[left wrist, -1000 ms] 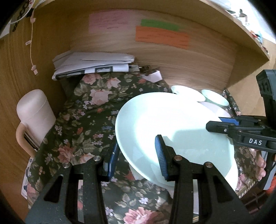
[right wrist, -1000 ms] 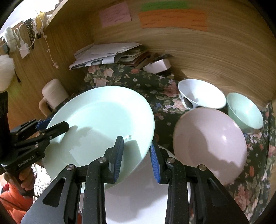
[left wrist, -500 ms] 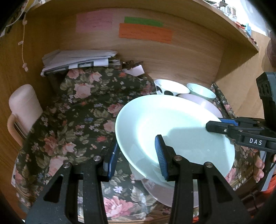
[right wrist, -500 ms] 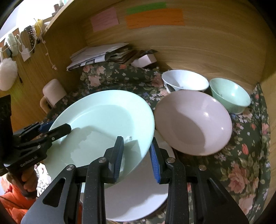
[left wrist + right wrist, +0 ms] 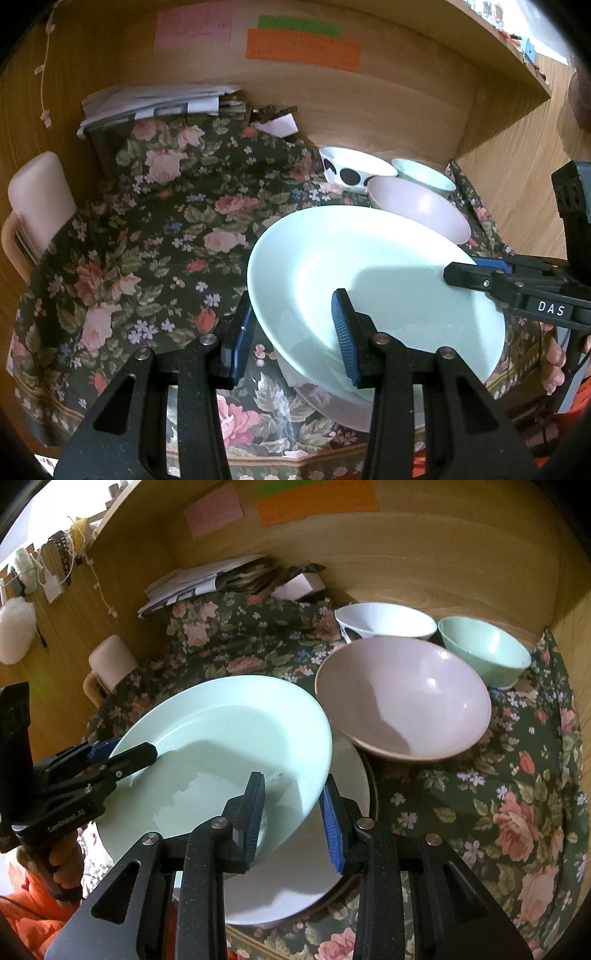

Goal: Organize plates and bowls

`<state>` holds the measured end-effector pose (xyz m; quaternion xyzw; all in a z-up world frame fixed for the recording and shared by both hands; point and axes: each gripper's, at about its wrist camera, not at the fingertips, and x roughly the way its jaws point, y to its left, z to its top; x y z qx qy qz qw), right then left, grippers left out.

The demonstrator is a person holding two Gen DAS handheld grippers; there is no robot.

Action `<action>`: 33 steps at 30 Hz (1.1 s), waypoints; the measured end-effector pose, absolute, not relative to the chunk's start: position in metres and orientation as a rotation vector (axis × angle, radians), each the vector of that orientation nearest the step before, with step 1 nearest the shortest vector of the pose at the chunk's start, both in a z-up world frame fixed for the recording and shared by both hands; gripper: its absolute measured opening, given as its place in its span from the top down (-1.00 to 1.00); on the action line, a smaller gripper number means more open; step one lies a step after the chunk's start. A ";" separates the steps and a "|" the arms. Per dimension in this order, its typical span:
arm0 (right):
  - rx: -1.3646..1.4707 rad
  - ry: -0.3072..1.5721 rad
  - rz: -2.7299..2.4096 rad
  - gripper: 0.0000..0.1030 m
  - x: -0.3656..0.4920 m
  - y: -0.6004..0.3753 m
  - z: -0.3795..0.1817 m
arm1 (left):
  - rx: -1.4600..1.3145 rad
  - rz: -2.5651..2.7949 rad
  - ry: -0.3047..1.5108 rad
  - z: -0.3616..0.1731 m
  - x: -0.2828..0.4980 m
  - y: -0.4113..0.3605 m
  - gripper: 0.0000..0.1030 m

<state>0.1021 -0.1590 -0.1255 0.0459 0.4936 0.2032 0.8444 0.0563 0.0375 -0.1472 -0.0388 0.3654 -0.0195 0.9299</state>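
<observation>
Left edge of the bench: a pale pink mug [image 5: 37, 199] stands against the wooden side wall, at the border of the floral cloth [image 5: 155, 236] that covers the bench top. Back left corner: a stack of papers [image 5: 155, 101] lies on the cloth. Front centre: my left gripper [image 5: 291, 328] is clamped on the near-left rim of the pale green plate [image 5: 376, 280] — one pad under the rim, one on the upper face. The plate is tilted and held above a white plate [image 5: 295, 878] that lies at the front edge of the bench. My right gripper [image 5: 293, 812] grips the same green plate on its opposite rim, pads on either side of the edge. Right of the plates: a large pink bowl [image 5: 402, 698] sits just beside the white plate. Back right corner — a white bowl with black spots [image 5: 354, 171] and a small green bowl [image 5: 484, 653] stand side by side behind the pink bowl.
</observation>
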 end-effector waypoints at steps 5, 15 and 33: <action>0.109 1.060 0.424 0.46 0.099 -0.161 -0.134 | -0.084 -0.043 0.771 -0.155 0.057 0.037 0.20; 0.138 1.096 0.408 0.46 0.098 -0.167 -0.147 | -0.086 -0.045 0.808 -0.169 0.064 0.033 0.20; 0.152 1.113 0.405 0.46 0.092 -0.169 -0.149 | -0.074 -0.034 0.845 -0.180 0.073 0.031 0.19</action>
